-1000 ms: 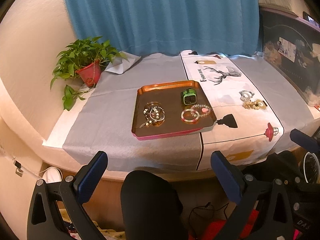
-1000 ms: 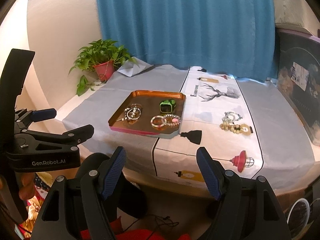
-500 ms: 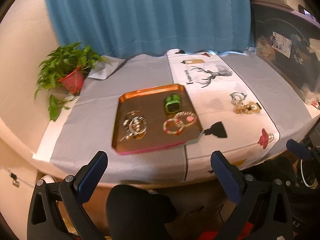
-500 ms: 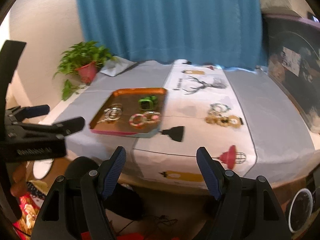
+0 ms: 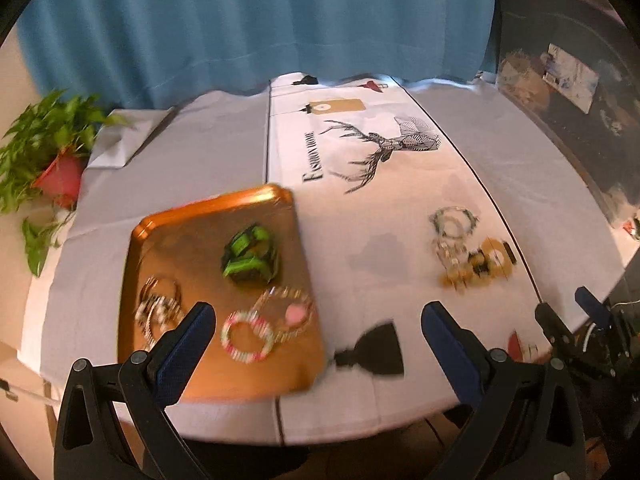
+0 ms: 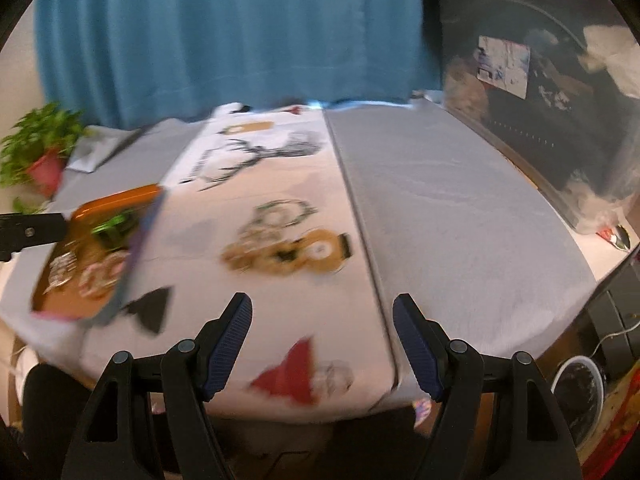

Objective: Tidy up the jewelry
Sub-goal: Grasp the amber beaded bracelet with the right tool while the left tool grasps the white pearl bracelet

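Note:
An orange tray (image 5: 188, 216) (image 6: 116, 200) lies on the table. It holds a green watch (image 5: 250, 256) (image 6: 114, 228), a pink beaded bracelet (image 5: 248, 336), a pink-charm bracelet (image 5: 292, 308) and a silver bracelet pile (image 5: 156, 304). Loose jewelry lies on the white runner: a silver-green bracelet (image 5: 454, 220) (image 6: 284, 210) and a gold beaded piece (image 5: 478, 264) (image 6: 292, 256). My left gripper (image 5: 316, 320) is open and empty above the tray's near edge. My right gripper (image 6: 322, 312) is open and empty, just short of the loose jewelry.
A potted plant (image 5: 48, 160) (image 6: 40, 148) stands at the back left. A blue curtain (image 5: 256, 20) hangs behind the table. A dark cluttered box (image 6: 540, 112) lines the right side. The table's front edge (image 5: 360, 432) runs below the grippers.
Both grippers have moved forward over the table's front edge and closer to the jewelry. The right one has swung right toward the loose pieces. Both stay open.

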